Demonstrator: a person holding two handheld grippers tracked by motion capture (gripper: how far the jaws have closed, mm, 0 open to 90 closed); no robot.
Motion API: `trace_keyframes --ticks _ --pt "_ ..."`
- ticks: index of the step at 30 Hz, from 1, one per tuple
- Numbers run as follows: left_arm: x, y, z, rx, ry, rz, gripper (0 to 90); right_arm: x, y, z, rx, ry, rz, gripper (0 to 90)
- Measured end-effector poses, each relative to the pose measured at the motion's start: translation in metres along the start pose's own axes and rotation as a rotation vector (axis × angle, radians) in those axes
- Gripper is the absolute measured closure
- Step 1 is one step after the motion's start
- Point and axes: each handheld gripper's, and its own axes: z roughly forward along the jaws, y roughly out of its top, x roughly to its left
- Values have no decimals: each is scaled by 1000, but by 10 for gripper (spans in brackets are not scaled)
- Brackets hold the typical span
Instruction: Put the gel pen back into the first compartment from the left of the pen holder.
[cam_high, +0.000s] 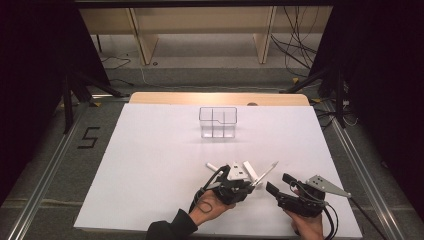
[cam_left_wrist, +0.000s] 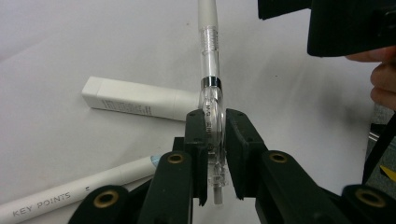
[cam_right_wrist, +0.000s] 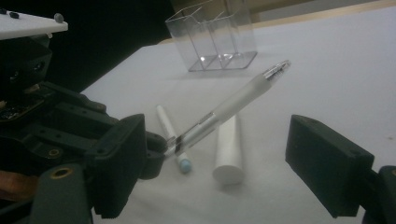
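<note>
The left gripper (cam_left_wrist: 215, 140) is clamping the clear end of a light, stiff, slippery pen (cam_left_wrist: 208, 60), which is projecting ahead of its jaws above the table (cam_high: 150, 165); gripping nearer mid-barrel is probably steadier. The right gripper (cam_right_wrist: 210, 163) is standing open alongside. The clear holder (cam_high: 217, 122) is waiting well ahead across unobstructed surface

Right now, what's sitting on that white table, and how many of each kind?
Pens: 2, a clear pen clamped in the left gripper and a white pen lying flat
White tubes: 1, the tube lying flat
Clear organizers: 1, the organizer standing farther back
Total: 4
</note>
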Motion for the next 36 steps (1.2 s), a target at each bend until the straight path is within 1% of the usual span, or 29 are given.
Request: trace_keyframes --ticks 4,8,12,16,22,25,29,31,33,36 --pt "1 0 -4 -11 0 1 792 1 0 4 4 28 25 217" --pt "2 0 -8 -21 -2 -1 791 2 2 7 6 44 42 221" --pt "3 -1 -11 -29 -1 -3 791 2 4 11 2 71 77 226" --pt "5 -2 -14 -39 -1 -5 791 1 5 14 8 93 123 235" --pt "6 -3 -19 -52 -5 -3 791 0 9 24 23 151 202 259" --pt "7 -4 -21 -64 -4 -2 791 -1 11 30 26 175 232 294" --pt "8 -4 -24 -77 -8 -7 791 -3 13 35 22 197 296 359" --pt "8 -4 -25 -77 -6 -3 791 -4 13 37 19 204 314 383" --pt "8 -5 -26 -77 -7 -1 791 -4 13 39 19 213 320 409" --pt "6 -6 -26 -83 -8 3 791 -4 12 43 23 234 351 448"
